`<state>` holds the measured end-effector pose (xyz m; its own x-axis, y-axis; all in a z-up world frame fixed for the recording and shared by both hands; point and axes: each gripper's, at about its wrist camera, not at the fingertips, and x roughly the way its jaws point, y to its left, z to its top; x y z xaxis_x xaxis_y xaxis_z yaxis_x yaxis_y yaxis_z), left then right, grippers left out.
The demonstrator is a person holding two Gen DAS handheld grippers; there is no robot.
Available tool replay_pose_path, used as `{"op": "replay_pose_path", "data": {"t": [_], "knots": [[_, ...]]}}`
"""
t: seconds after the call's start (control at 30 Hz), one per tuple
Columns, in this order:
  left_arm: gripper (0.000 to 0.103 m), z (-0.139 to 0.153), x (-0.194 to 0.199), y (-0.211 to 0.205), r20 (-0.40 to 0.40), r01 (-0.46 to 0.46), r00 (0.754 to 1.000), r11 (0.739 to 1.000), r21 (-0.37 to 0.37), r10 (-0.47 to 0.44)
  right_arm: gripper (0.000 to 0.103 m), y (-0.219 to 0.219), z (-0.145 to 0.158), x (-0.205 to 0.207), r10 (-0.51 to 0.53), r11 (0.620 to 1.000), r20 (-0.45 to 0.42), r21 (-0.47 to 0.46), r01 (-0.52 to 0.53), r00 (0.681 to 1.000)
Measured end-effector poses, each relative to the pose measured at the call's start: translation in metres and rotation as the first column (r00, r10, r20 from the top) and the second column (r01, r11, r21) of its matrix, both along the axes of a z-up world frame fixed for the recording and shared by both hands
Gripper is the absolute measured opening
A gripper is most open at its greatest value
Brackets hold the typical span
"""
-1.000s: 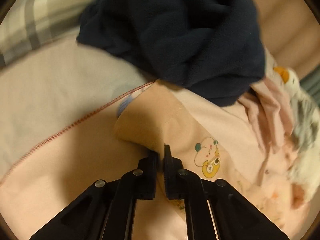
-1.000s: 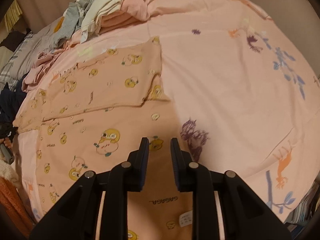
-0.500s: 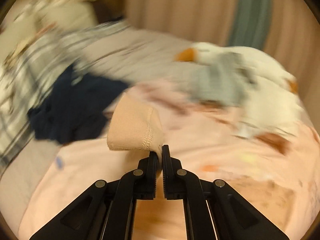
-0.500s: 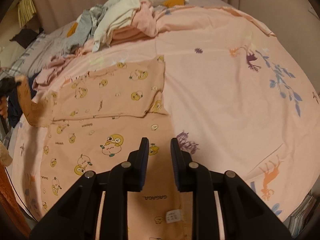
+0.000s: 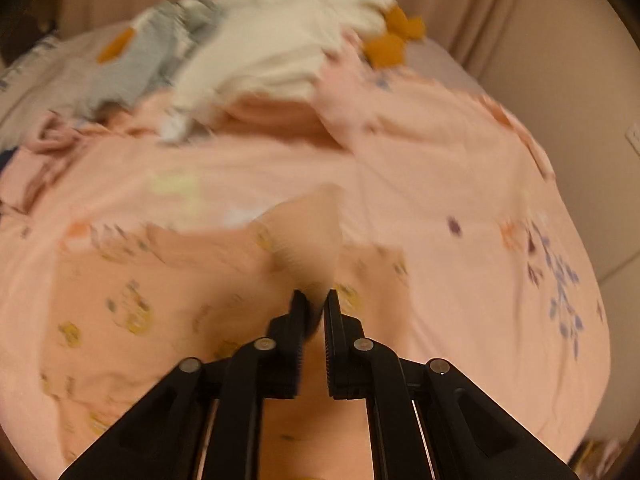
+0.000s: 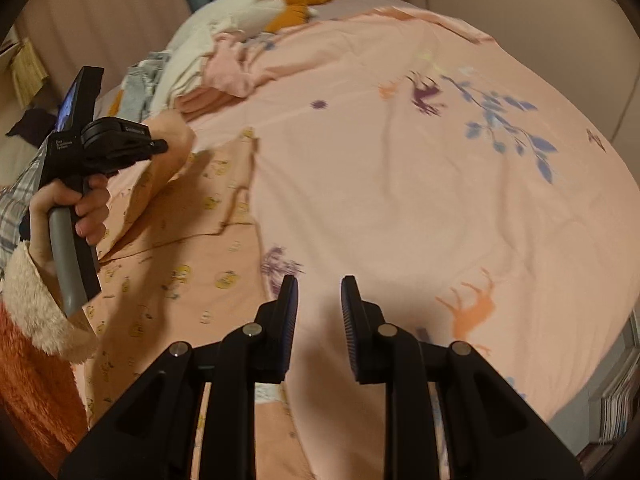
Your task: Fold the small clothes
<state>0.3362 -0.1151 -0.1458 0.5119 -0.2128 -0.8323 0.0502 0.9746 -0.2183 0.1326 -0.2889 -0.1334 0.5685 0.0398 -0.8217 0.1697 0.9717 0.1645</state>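
Note:
A small peach garment with yellow cartoon prints lies spread on the pink bed cover. My left gripper is shut on the garment's sleeve cuff and holds it lifted over the garment's body. In the right wrist view the left gripper is at the left, with the sleeve hanging from it. My right gripper is open and empty, hovering over the garment's right edge near the front of the bed.
A pile of white, grey, pink and orange clothes sits at the far end of the bed, also in the left wrist view. The printed pink cover stretches to the right. Books stand beyond the bed's right edge.
My left gripper has lifted the sleeve and swung it from the left side, near the navy clothes, in over the garment. The right gripper has risen slightly and stayed open.

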Motion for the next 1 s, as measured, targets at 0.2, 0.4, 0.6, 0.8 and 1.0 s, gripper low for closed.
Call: {"op": "replay_pose_path", "data": {"t": [0.2,0.4,0.6,0.8,1.0], "knots": [[0.045,0.015,-0.018,0.006,-0.014,0.070,0.998,0.995,0.078,-0.069,0.042,-0.005,-0.002,0.002,-0.002,0.998,0.005,0.061,0.002,1.000],[0.058,0.053,-0.083,0.078,0.224,-0.034,0.974,0.965,0.260,-0.026,0.044,0.005,-0.012,0.020,0.057,0.979,0.009,0.195,-0.057,0.998],[0.031,-0.004,-0.109,0.169,0.113,-0.164,0.985,0.916,0.367,0.131,0.043,0.032,-0.020,0.067,0.135,0.929,0.026,0.345,-0.136,0.991],[0.017,-0.043,-0.109,0.201,0.070,-0.282,0.959,0.895,0.346,0.275,0.028,0.099,-0.017,0.136,0.275,0.935,0.059,0.215,-0.281,0.960],[0.015,-0.033,-0.083,0.172,0.128,-0.282,0.959,0.910,0.305,0.254,0.013,0.150,-0.034,0.188,0.335,0.940,-0.025,0.075,-0.332,0.942]]}}
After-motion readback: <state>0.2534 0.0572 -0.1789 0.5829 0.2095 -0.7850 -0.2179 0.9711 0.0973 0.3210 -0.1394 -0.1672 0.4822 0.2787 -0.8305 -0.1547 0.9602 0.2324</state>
